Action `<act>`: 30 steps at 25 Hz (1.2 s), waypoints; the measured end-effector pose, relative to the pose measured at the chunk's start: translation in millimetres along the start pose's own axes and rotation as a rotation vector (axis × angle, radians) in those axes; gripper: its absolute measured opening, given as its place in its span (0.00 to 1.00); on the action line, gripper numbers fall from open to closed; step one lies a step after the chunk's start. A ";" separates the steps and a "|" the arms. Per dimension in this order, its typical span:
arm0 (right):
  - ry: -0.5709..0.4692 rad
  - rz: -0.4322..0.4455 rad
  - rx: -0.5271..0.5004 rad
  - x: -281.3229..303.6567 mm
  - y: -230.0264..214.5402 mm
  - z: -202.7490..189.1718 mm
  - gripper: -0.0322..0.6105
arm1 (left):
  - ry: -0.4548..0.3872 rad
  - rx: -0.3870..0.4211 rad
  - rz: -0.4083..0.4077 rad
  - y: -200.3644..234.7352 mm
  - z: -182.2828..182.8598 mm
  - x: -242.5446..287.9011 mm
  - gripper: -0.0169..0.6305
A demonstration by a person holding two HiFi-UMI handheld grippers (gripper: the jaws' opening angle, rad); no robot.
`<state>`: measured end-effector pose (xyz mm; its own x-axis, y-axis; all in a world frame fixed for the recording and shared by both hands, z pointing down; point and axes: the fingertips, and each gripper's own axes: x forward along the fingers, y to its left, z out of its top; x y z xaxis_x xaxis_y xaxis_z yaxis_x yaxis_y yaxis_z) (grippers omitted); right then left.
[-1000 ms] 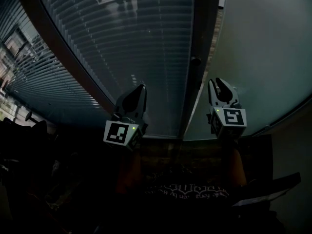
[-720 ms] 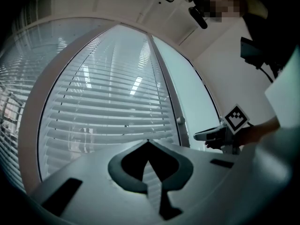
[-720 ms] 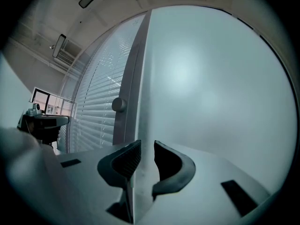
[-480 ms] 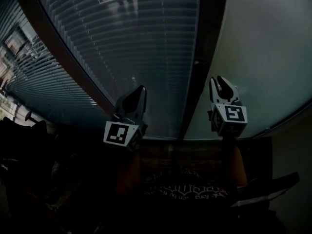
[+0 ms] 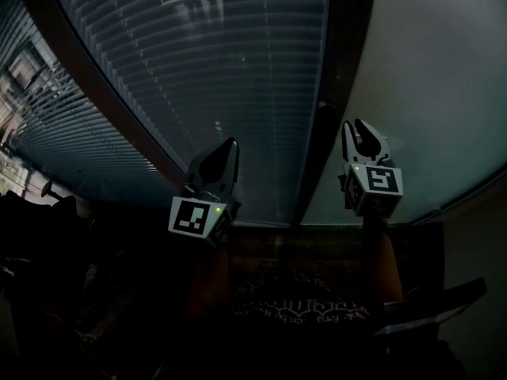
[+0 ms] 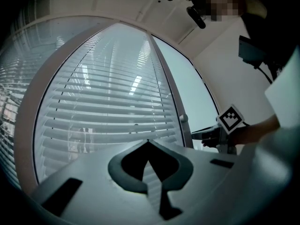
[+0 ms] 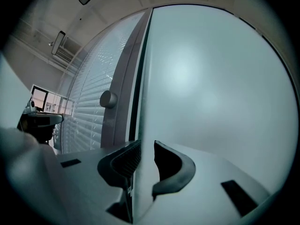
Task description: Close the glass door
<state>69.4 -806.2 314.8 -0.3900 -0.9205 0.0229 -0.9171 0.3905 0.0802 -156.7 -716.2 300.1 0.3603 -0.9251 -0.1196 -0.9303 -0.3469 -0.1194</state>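
Observation:
The glass door (image 5: 428,77) is a frosted pane at the right of the head view, beside a dark upright frame (image 5: 341,70) with a round knob (image 5: 321,108). My right gripper (image 5: 363,127) points level at the pane's left edge. In the right gripper view the door's edge (image 7: 143,78) runs between the jaws, and my right gripper (image 7: 146,144) is shut on it. A thin dark gap separates the edge from the frame with the knob (image 7: 108,99). My left gripper (image 5: 230,143) hangs shut and empty before the slatted glass, its tips (image 6: 148,142) together.
A glass wall with lowered blinds (image 5: 214,62) fills the left and middle. A desk with a screen (image 7: 40,118) stands further left. Dark furniture (image 5: 47,212) sits at the lower left, and a dark flat object (image 5: 432,307) at the lower right near my body.
My right gripper has shifted a little to the right along with the door edge. The left gripper has stayed where it was.

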 end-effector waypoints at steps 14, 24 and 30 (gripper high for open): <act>-0.005 -0.019 -0.024 2.5 -4.3 0.4 0.16 | 0.009 0.011 -0.008 1.3 0.8 9.0 0.01; 0.006 -0.017 -0.029 2.1 -1.9 -2.8 0.16 | 0.009 0.006 -0.014 -2.2 -2.8 8.4 0.01; 0.014 -0.009 -0.050 -0.4 0.1 -0.6 0.16 | 0.003 0.004 -0.007 -3.4 1.6 5.9 0.01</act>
<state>69.6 -805.8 315.4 -0.3797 -0.9244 0.0362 -0.9153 0.3811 0.1302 -151.3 -720.3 298.3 0.3668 -0.9231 -0.1158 -0.9274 -0.3529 -0.1242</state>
